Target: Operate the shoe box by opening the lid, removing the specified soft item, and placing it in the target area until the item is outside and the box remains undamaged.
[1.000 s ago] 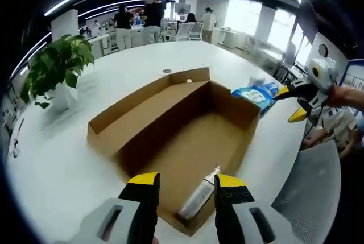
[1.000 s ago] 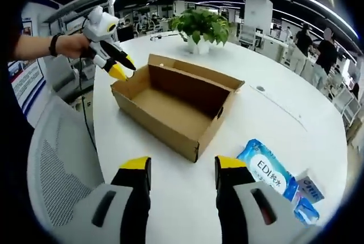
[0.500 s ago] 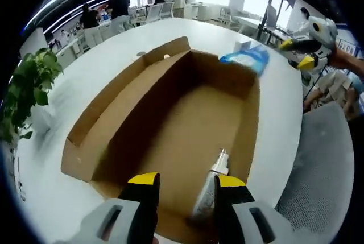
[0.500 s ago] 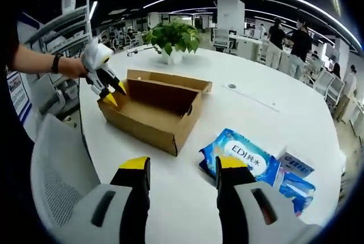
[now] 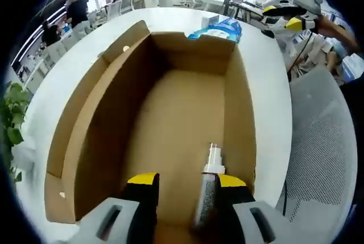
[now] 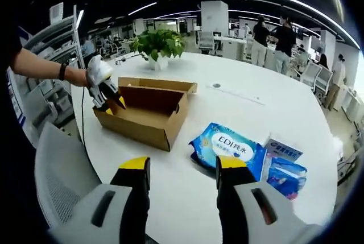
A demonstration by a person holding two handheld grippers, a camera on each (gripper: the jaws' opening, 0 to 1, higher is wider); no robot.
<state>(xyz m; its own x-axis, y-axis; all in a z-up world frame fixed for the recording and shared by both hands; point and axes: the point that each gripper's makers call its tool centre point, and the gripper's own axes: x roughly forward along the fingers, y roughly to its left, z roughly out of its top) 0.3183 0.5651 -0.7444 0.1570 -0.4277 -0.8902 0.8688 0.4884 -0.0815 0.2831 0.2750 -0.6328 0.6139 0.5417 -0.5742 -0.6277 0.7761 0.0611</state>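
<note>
The cardboard shoe box (image 5: 170, 113) stands open, its lid flap (image 5: 85, 107) upright along the left side. A small clear bottle (image 5: 209, 170) lies on the box floor by the near right wall. My left gripper (image 5: 186, 182) hangs open over the near end of the box, its right jaw just above the bottle. In the right gripper view the box (image 6: 142, 113) sits mid-table, with the left gripper (image 6: 107, 96) at its left end. A blue wipes pack (image 6: 227, 147) lies on the table right of the box. My right gripper (image 6: 183, 170) stands open above the table, holding nothing.
Smaller blue and white packs (image 6: 284, 164) lie beside the wipes pack. A potted plant (image 6: 153, 42) stands behind the box. A grey mesh chair (image 6: 57, 170) is at the table's near edge. People stand at desks in the background.
My left gripper has come closer and lower over the box, now looking straight into it. My right gripper has drawn back from the box and the wipes pack, which stays on the table.
</note>
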